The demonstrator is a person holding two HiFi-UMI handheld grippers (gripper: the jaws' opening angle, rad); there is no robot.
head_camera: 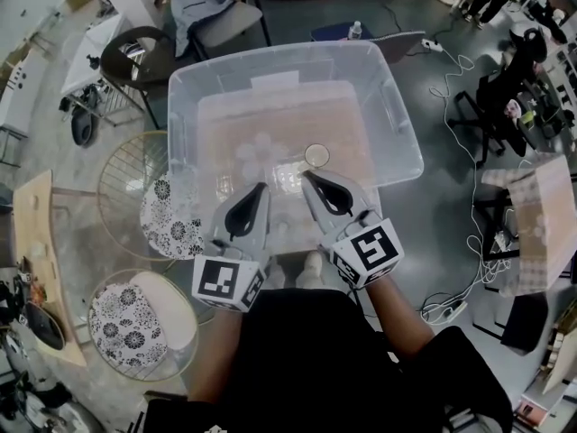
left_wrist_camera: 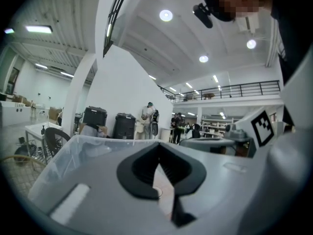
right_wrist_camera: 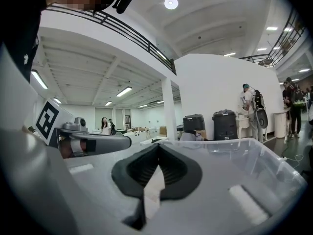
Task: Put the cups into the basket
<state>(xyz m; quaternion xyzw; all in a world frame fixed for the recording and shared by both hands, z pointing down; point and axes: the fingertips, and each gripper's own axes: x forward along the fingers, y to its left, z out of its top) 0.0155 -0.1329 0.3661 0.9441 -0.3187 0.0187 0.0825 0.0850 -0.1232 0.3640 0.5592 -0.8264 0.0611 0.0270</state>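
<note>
A large clear plastic bin (head_camera: 397, 124) stands in front of me on the floor. Inside it one clear cup (head_camera: 316, 155) stands upright, its round rim plain to see. Several more see-through cups (head_camera: 255, 149) lie beside it, hard to make out. My left gripper (head_camera: 263, 186) and right gripper (head_camera: 305, 174) hover side by side over the bin's near edge, both shut and holding nothing. In the left gripper view the jaws (left_wrist_camera: 157, 143) meet over the bin's rim (left_wrist_camera: 73, 143). The right gripper view shows the same, jaws (right_wrist_camera: 158, 144) together above the bin (right_wrist_camera: 264, 155).
Two round wire baskets with floral liners sit on the floor at my left, one (head_camera: 117, 188) beside the bin and one (head_camera: 176, 314) nearer to me. A chair (head_camera: 135, 57) stands behind them. Cables (head_camera: 460, 70) trail across the floor at right, near a cardboard box (head_camera: 541, 215).
</note>
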